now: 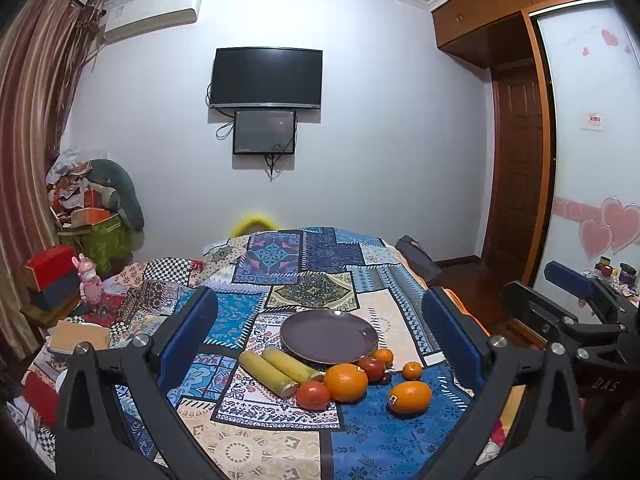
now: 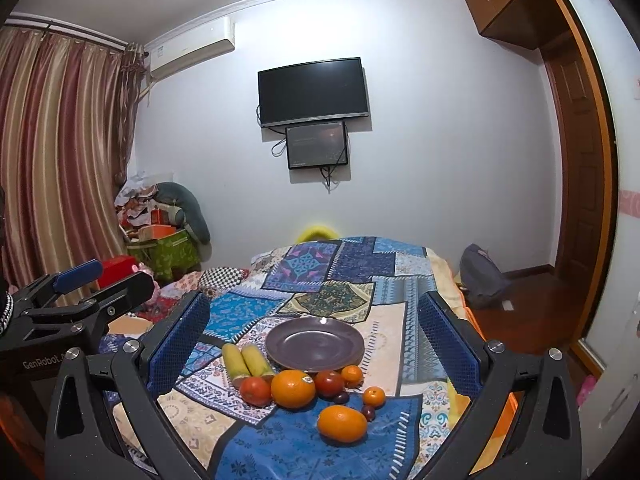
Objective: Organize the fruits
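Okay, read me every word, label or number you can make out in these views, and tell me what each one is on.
"GenRobot": white lettering on the left gripper, seen in the right wrist view.
"DAS": faint letters on the right gripper, partly cut off.
Orange sticker: too small.
Second orange sticker: too small.
Wall sign: blurred.

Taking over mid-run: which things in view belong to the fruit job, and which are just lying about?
Job:
purple plate
two yellow cane pieces
two big oranges
two tomatoes
two small tangerines
dark plums

Lying about:
patchwork bedspread
pink rabbit toy
red box
backpack
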`<state>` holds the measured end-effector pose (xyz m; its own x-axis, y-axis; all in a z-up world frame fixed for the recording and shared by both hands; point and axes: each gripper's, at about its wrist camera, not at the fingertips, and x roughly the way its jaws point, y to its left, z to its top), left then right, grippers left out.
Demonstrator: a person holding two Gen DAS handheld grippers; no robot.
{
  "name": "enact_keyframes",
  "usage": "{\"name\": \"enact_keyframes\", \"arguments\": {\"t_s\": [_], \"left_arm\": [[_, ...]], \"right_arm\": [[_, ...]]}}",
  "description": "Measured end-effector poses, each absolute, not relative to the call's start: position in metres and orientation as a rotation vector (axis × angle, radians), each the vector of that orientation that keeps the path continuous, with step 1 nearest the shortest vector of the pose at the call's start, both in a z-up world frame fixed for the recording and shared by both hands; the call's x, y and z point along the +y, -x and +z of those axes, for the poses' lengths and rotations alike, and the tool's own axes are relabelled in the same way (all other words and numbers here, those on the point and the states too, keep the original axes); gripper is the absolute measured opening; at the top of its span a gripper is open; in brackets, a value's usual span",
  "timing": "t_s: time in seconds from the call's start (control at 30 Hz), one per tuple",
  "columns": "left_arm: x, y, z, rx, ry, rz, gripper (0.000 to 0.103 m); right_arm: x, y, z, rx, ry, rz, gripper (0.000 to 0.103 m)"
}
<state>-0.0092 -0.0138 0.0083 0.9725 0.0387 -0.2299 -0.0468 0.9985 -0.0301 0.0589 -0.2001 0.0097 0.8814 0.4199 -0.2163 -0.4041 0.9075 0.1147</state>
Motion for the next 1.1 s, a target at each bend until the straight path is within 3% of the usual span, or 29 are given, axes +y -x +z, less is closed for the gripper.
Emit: {"name": "enact_keyframes", "arguments": {"t_s": [1.1], "left_arm": [[-0.0167,0.0084,0.0070,0.235,0.043,0.023,0.103]], "right_arm": [[-0.2027,-0.0584,0.0066,0.234,-0.072,0.414,0.103]]}}
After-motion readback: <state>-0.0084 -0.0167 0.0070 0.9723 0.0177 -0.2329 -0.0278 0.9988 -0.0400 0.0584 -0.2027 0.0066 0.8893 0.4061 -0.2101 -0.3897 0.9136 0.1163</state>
